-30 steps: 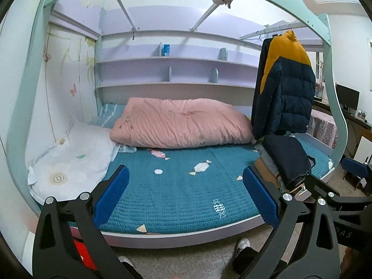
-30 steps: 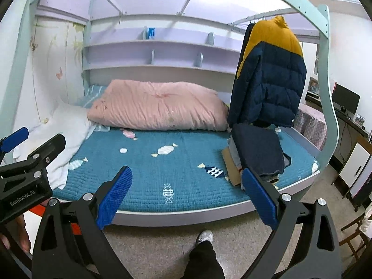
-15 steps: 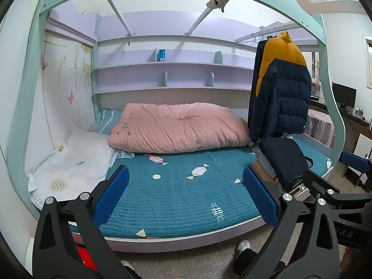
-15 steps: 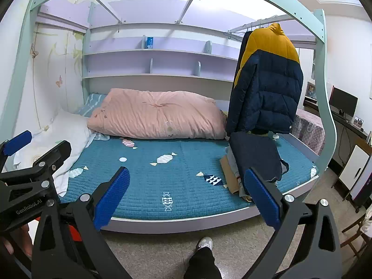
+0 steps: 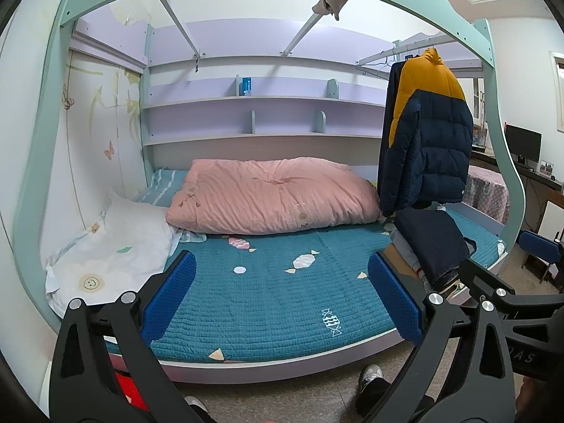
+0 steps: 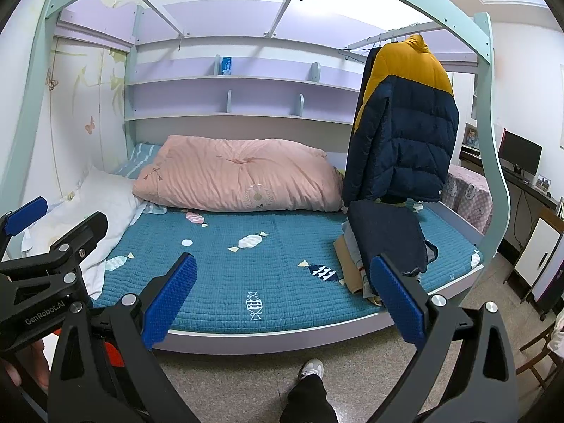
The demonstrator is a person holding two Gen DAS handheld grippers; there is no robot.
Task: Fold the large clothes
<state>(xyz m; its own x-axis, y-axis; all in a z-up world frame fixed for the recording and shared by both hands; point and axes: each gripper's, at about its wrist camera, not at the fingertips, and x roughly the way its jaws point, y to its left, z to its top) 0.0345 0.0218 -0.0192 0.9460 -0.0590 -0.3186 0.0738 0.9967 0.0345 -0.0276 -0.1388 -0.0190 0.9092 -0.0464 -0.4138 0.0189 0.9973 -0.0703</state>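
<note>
Left wrist view: left gripper (image 5: 282, 299) spread wide, holding nothing, short of the near edge of the bed (image 5: 282, 361); puffer jacket (image 5: 428, 141) hanging at far right, above a dark folded stack (image 5: 431, 246) on the right of the teal quilt (image 5: 268, 299); pink duvet (image 5: 271, 195) along the far side, white pillow (image 5: 116, 246) at left.

Right wrist view: right gripper (image 6: 285, 296) likewise wide and empty; jacket (image 6: 405, 123) still on its rail, untouched; best taken off by both shoulders, then laid flat on the bare teal middle, clear of the stack (image 6: 384, 239), before any fold.
</note>
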